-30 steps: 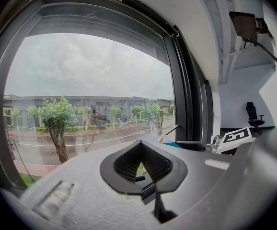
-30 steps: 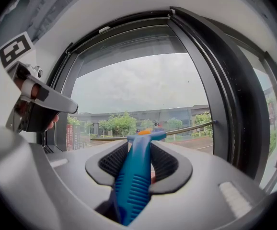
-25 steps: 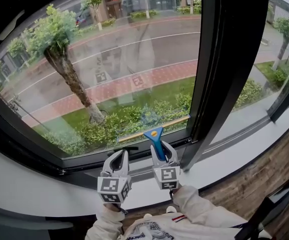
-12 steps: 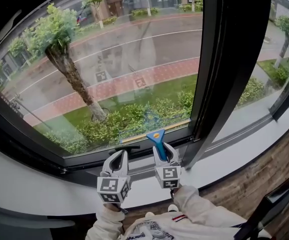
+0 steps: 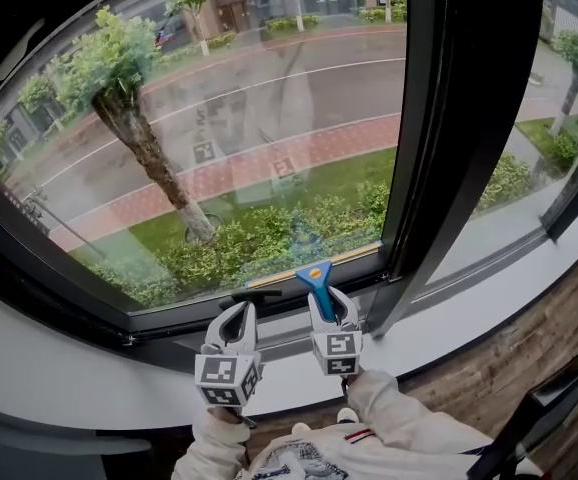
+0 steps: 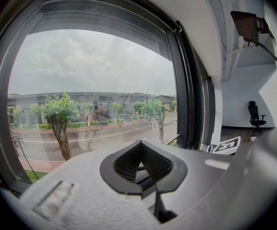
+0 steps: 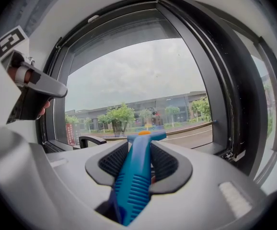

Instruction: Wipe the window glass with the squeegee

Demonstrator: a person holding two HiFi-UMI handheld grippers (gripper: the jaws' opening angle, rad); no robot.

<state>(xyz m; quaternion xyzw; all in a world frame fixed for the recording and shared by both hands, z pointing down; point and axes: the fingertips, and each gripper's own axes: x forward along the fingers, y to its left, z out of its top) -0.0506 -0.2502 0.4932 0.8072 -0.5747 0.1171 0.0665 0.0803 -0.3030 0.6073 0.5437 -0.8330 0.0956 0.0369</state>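
The right gripper (image 5: 329,306) has its fingers clenched on the blue handle of the squeegee (image 5: 313,273), whose blade lies against the window glass (image 5: 259,118) low down, just above the bottom frame. The left gripper (image 5: 233,320) hangs just beside it over the white sill (image 5: 89,388), fingers pressed together on nothing

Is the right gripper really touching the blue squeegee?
Touching. In the right gripper view, the right gripper has its fingers pressed on both sides of the squeegee handle.
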